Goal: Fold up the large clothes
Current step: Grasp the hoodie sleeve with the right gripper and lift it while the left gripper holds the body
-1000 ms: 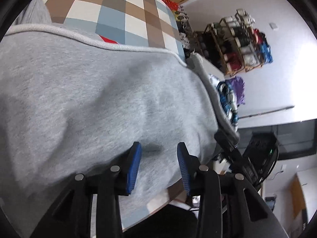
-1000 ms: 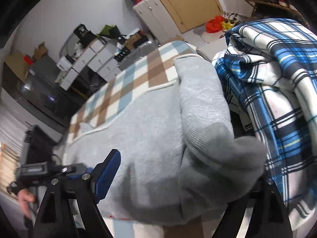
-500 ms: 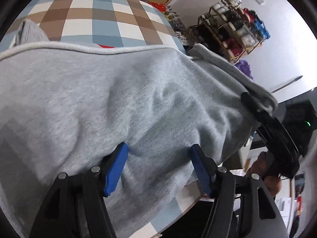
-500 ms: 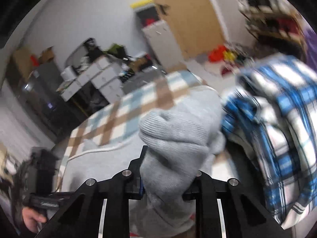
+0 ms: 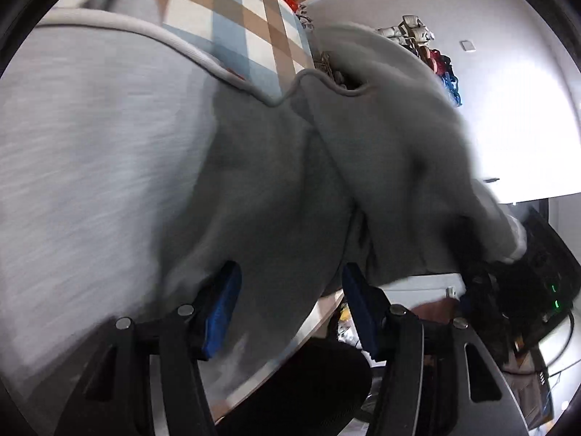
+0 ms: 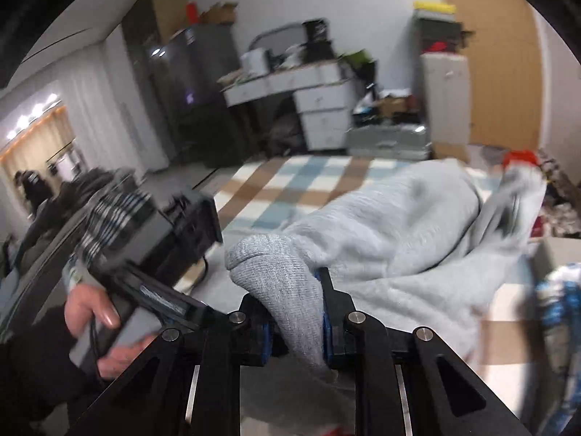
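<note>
Spread over most of the checked tablecloth [image 5: 232,25], one sleeve lifted clear of it: a large grey sweatshirt [image 5: 145,145]. Clenched on the sleeve's ribbed cuff [image 6: 276,269] above the tablecloth's near edge, jaws having just been closing: the right gripper [image 6: 296,312], blue pads pressed into the knit from both sides. Standing released over the near hem, jaws just narrowed a little: the left gripper [image 5: 290,305], with a hanging fold of grey cloth between the pads but not pinched by them. Wrapped round that second tool's handle, just off the tablecloth's near corner in the right wrist view: a bare hand [image 6: 90,312] below a dark sleeve.

Heaped at the tablecloth's other near corner: a blue plaid garment [image 6: 559,301], blurred.

Beyond the tablecloth's far end: a white drawer unit [image 6: 319,109], drawers shut, top crowded with boxes and dark gear too blurred to name. Beside it, also past the far end: a tall pale cabinet [image 6: 445,94], doors shut, something red resting on top. Against the white wall past the tablecloth's far corner, in the left wrist view: an open rack [image 5: 428,51] packed with red, blue and pale items, contents too small to tell apart.
</note>
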The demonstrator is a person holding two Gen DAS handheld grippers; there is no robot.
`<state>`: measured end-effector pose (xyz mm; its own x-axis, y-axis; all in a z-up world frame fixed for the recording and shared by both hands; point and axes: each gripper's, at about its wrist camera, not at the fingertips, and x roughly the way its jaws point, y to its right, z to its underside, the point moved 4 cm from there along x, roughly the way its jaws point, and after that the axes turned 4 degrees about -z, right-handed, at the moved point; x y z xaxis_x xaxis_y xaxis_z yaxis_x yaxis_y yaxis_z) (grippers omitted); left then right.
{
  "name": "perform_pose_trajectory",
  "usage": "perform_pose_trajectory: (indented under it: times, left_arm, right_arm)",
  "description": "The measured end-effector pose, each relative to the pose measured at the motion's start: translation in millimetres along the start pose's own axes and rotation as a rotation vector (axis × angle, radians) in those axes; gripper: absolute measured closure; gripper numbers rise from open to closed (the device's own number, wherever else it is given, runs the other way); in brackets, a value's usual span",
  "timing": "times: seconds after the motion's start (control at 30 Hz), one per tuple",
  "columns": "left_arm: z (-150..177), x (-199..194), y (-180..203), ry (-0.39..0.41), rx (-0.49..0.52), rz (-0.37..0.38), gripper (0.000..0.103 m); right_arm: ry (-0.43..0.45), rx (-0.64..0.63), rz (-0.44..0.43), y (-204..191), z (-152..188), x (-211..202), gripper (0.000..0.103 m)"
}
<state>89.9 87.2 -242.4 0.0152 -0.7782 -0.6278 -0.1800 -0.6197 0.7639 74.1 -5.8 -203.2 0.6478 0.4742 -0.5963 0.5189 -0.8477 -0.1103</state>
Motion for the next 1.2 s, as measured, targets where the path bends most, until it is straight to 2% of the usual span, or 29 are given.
perform_pose_trajectory:
  times: [0.1, 0.2, 0.3, 0.37, 0.43, 0.57, 0.7, 0.77, 0.83, 0.9, 0.93, 0.97, 1.0, 1.03, 1.07, 1.1, 1.2]
  left_arm:
    - [5.9, -25.3, -15.6, 0.034, -0.021, -0.011, 0.05]
    - [2.1, -46.7, -26.5, 0.084, -0.04, 0.013, 0.05]
    - [-5.9, -53.8, -23.3, 0.109, -0.039, 0.06, 0.039]
    - [-15.5, -44.7, -12.1, 0.107, -0.043, 0.13, 0.019]
    - [-27.0, -25.5, -2.1, 0.083, -0.059, 0.172, 0.018]
    - [-52.7, 15.5, 25.7, -0.001, -0.081, 0.248, 0.018]
    - [-69.8, 48.4, 55.5, -0.059, -0.07, 0.203, 0.018]
    - [-76.4, 65.8, 55.2, -0.065, -0.054, 0.083, 0.018]
    - [-79.6, 76.4, 49.0, -0.049, -0.06, 0.006, 0.019]
    - [-79.9, 75.8, 40.4, -0.008, -0.086, -0.004, 0.024]
    - [-79.9, 76.7, 38.6, -0.003, -0.088, -0.011, 0.03]
    - [-79.7, 77.1, 37.0, 0.001, -0.086, -0.014, 0.034]
    - [-78.9, 77.4, 36.7, 0.004, -0.08, -0.013, 0.036]
    - [-78.1, 76.7, 36.7, 0.006, -0.074, -0.013, 0.038]
    - [-78.2, 77.8, 37.5, 0.009, -0.069, -0.014, 0.04]
    - [-77.6, 78.5, 38.5, 0.013, -0.064, -0.017, 0.041]
    - [-72.0, 76.8, 35.8, 0.025, -0.046, -0.023, 0.042]
  right_arm:
    - [-0.037, -0.029, -0.045, -15.8, 8.9, 16.1, 0.083]
    - [-0.056, -0.039, -0.074, -27.4, 24.0, 26.8, 0.083]
    - [-0.046, -0.024, -0.086, -24.3, 40.6, 24.3, 0.083]
    - [-0.013, 0.026, -0.12, -16.4, 44.1, 16.7, 0.083]
    - [0.022, 0.096, -0.176, -4.7, 45.5, 7.6, 0.083]
    - [0.037, 0.141, -0.254, 10.4, 49.5, -1.9, 0.083]
    - [0.016, 0.16, -0.287, 21.3, 48.8, -3.9, 0.082]
    - [0.019, 0.181, -0.299, 28.7, 48.1, -6.0, 0.082]
    - [0.023, 0.206, -0.308, 37.2, 46.2, -11.1, 0.081]
    - [0.022, 0.224, -0.308, 42.0, 48.1, -18.9, 0.073]
    - [0.019, 0.235, -0.3, 46.5, 46.9, -22.8, 0.071]
    - [0.014, 0.238, -0.294, 49.1, 45.6, -25.6, 0.063]
    - [0.009, 0.237, -0.291, 51.8, 43.8, -28.5, 0.05]
    - [0.01, 0.237, -0.289, 53.7, 42.7, -32.8, 0.041]
    - [0.013, 0.242, -0.277, 58.0, 40.4, -38.8, 0.024]
    - [0.017, 0.25, -0.256, 62.8, 37.8, -45.0, 0.015]
    - [0.017, 0.29, -0.2, 81.9, 30.8, -59.2, 0.008]
